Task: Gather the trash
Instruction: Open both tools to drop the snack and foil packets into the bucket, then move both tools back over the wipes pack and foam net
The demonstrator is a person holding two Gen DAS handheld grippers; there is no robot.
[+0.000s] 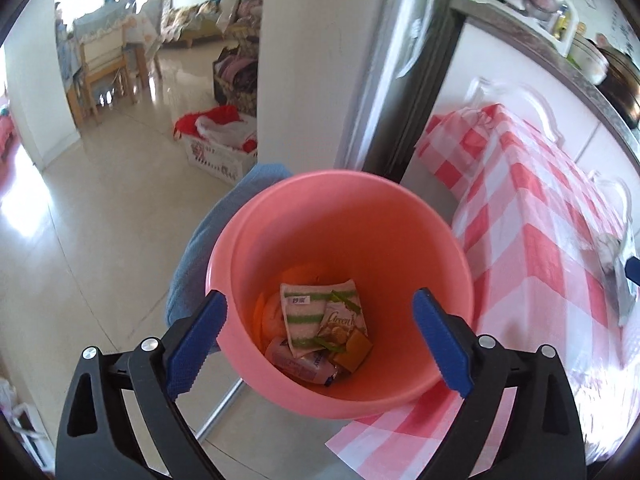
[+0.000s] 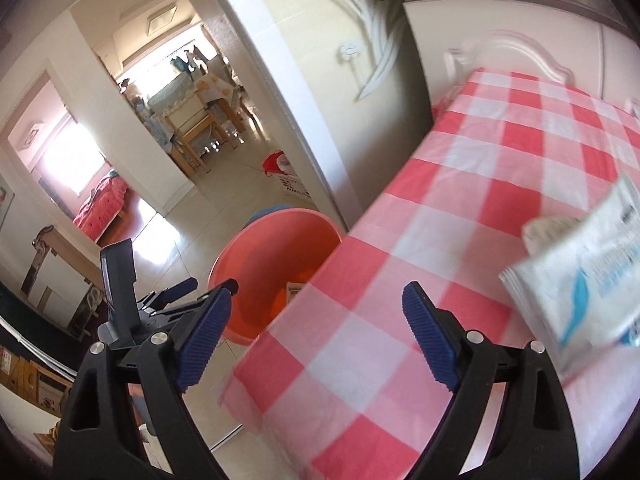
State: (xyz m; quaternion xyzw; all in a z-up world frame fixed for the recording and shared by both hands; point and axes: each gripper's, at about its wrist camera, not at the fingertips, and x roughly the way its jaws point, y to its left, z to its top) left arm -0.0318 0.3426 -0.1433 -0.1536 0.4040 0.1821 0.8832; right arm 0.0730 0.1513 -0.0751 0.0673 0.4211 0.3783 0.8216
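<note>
Left tool point(image 1: 318, 340) is hanging over the bin point(image 1: 432, 216) with its jaws standing wide and nothing between them. Through the gap, wrappers point(image 1: 320, 320) are lying at the bin's bottom: a green-striped packet, a pink one at about 7 o'clock of it, an orange-brown scrap at 4 o'clock. A blue cloth point(image 1: 200, 248) is showing behind the bin's rim at 9 o'clock.

Right tool point(image 2: 318, 332) is likewise gaping and holding nothing, pointing down over the near edge of the table point(image 2: 460, 184), which is wearing a red-and-white checked cover. At 3 o'clock of this tool a white packet with blue print point(image 2: 592, 276) is lying on the cover, blurred, with something pale and crumpled at its far corner; what that is I cannot tell. The bin is standing on the floor against the table's edge, at 10 o'clock from the right tool.

Judgement: a drop into the bin is looking finished, and the fetch of the next piece is coming up. The white packet is seeming the likely target. The right tool is needing to swing toward 3 o'clock, straddle the packet's edge with jaws wide, and close on it. The packet is lying flat, so catching an edge is looking fiddly.
</note>
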